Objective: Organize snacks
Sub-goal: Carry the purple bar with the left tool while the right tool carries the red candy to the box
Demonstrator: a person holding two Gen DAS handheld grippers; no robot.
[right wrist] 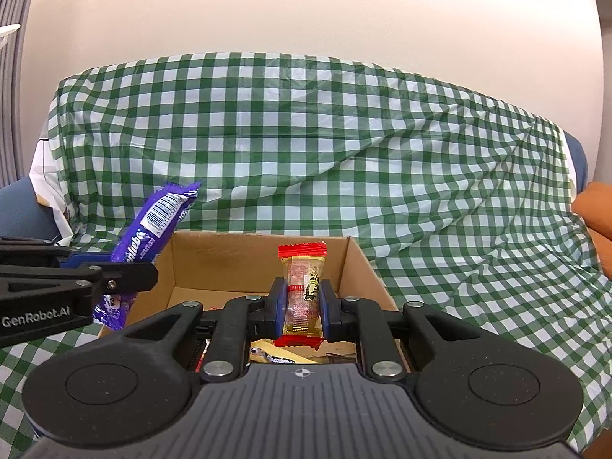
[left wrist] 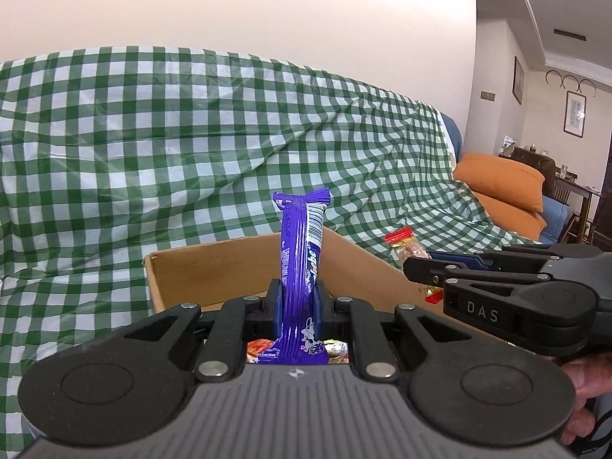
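My left gripper [left wrist: 298, 302] is shut on a purple chocolate bar [left wrist: 300, 267] that stands upright over the open cardboard box [left wrist: 214, 267]. The bar also shows in the right wrist view [right wrist: 141, 244], held by the left gripper [right wrist: 126, 267]. My right gripper [right wrist: 302, 302] is shut on a clear snack packet with red ends [right wrist: 302, 290], above the box [right wrist: 355, 267]. That packet also shows in the left wrist view [left wrist: 407, 246], in the right gripper [left wrist: 424, 267]. Several wrapped snacks [right wrist: 283, 355] lie inside the box.
The box stands on a sofa covered by a green and white checked cloth [right wrist: 344, 153]. An orange cushion [left wrist: 501, 187] lies at the sofa's right end. A wall rises behind the sofa.
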